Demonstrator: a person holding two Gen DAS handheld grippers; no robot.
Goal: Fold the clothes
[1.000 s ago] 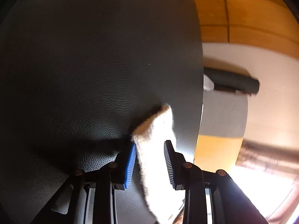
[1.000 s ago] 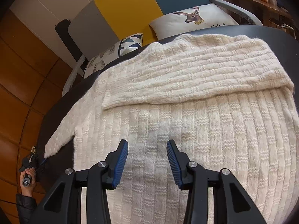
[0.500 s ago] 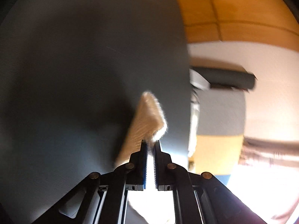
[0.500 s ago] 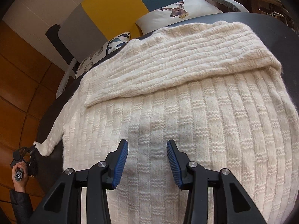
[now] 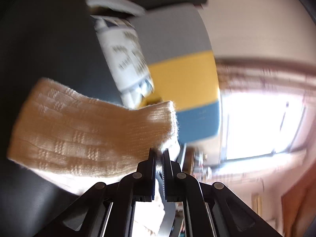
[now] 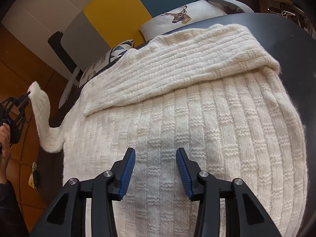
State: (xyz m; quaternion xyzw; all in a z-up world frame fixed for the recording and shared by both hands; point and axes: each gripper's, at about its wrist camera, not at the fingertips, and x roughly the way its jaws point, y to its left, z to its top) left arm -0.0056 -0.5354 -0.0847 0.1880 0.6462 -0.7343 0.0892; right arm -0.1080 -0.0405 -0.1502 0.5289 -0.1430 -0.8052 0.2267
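A cream knitted sweater point(image 6: 187, 118) lies flat on a dark round table point(image 6: 292, 45), one sleeve folded across its upper part. My right gripper point(image 6: 156, 158) is open and empty, hovering just above the sweater's body. My left gripper point(image 5: 159, 154) is shut on the cuff of the other sleeve point(image 5: 83, 130) and holds it lifted off the table. In the right wrist view that left gripper point(image 6: 27, 94) shows at the far left, with the sleeve point(image 6: 42, 118) hanging from it in a curve.
A sofa with grey, yellow and blue panels point(image 6: 116, 9) stands behind the table, with a deer cushion point(image 6: 177, 17) and a patterned cushion point(image 5: 128, 59). Orange wood wall panels point(image 6: 17, 63) are at the left. A bright window point(image 5: 256, 124) shows in the left wrist view.
My left gripper closed on the sleeve cuff and lifted it off the table, swinging toward the sofa. My right gripper moved slightly forward over the sweater and stayed open.
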